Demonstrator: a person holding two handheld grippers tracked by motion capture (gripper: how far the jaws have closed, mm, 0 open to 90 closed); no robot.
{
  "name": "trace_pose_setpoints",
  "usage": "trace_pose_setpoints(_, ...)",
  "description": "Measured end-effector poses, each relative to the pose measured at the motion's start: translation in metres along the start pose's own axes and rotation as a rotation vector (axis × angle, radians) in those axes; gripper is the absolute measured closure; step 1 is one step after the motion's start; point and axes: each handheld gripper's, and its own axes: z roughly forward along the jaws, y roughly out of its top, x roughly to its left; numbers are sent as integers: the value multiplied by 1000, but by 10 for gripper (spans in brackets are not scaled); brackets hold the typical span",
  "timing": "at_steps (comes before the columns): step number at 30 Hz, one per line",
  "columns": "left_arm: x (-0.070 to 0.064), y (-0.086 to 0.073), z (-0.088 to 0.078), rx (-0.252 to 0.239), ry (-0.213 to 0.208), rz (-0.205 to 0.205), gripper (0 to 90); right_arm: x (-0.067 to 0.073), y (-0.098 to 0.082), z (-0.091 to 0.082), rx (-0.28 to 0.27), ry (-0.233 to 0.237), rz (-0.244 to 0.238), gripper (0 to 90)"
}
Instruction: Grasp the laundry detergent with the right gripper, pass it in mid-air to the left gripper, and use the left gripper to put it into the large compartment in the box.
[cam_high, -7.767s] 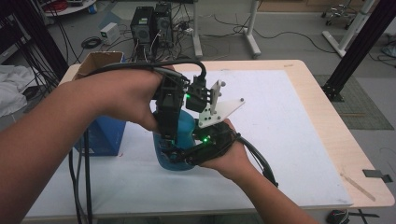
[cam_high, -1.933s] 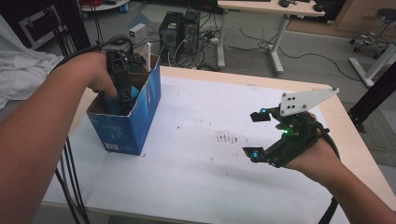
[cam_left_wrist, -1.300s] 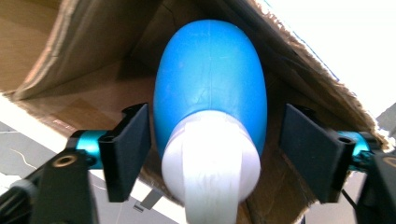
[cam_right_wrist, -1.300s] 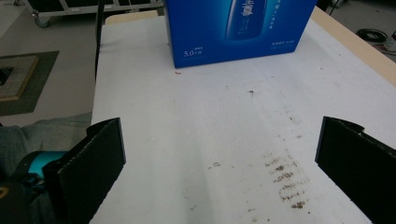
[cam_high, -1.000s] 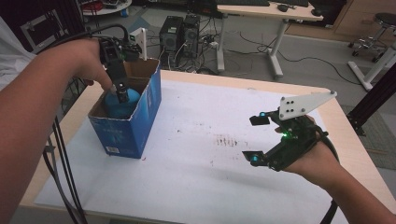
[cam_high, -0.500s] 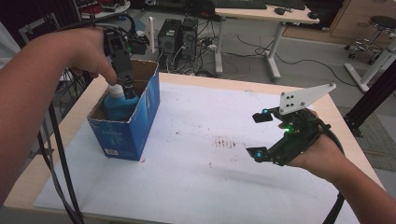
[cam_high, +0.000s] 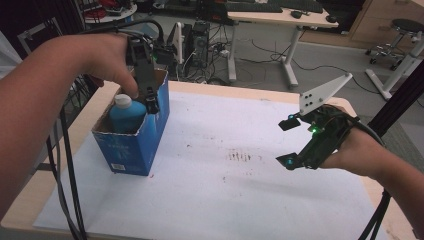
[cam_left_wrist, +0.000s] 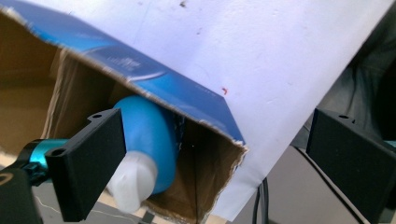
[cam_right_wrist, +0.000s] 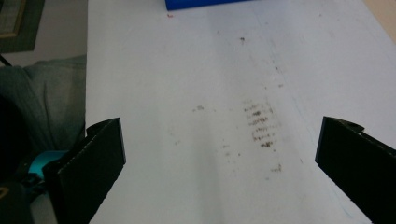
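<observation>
A blue bottle with a white cap (cam_high: 122, 112) stands inside the blue cardboard box (cam_high: 135, 145) at the table's left. My left gripper (cam_high: 150, 102) hangs just above the box's right rim, beside the cap. In the left gripper view the left gripper (cam_left_wrist: 219, 168) has its jaws wide apart after just opening. The bottle (cam_left_wrist: 149, 135) lies below and behind one jaw, in the box (cam_left_wrist: 154, 84), and nothing is between the pads. My right gripper (cam_high: 287, 142) is held open above the right side of the table. Below the right gripper (cam_right_wrist: 219, 168) is only bare sheet.
A white sheet (cam_high: 225, 190) with a brown smudge (cam_high: 242, 156) covers the wooden table (cam_high: 240, 90). The smudge (cam_right_wrist: 259, 123) lies ahead of the right jaws, the box's blue edge (cam_right_wrist: 205, 3) beyond. Cables hang at the left edge (cam_high: 65, 170). Desks and computers stand behind the table.
The left gripper has lifted up and out of the box, leaving the bottle standing inside. The right hand has risen a little.
</observation>
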Motion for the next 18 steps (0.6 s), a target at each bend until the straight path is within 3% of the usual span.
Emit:
trace_pose_setpoints(5, -7, 10, 5, 15, -17, 40, 19, -7, 4, -9, 91, 8, -5, 7)
trace_pose_setpoints(13, -22, 30, 15, 40, -53, 138, 17, -13, 9, -19, 231, 12, -27, 7)
trace_pose_setpoints(15, -26, 35, 18, 36, -55, 164, 17, -13, 12, -19, 320, 4, -56, 7)
trace_pose_setpoints(16, -28, 37, 19, 33, -56, 172, 17, -13, 12, -19, 320, 4, -56, 7)
trace_pose_setpoints(18, -31, 42, 22, 32, -60, 202, 17, -13, 13, -17, 373, 3, -64, 7)
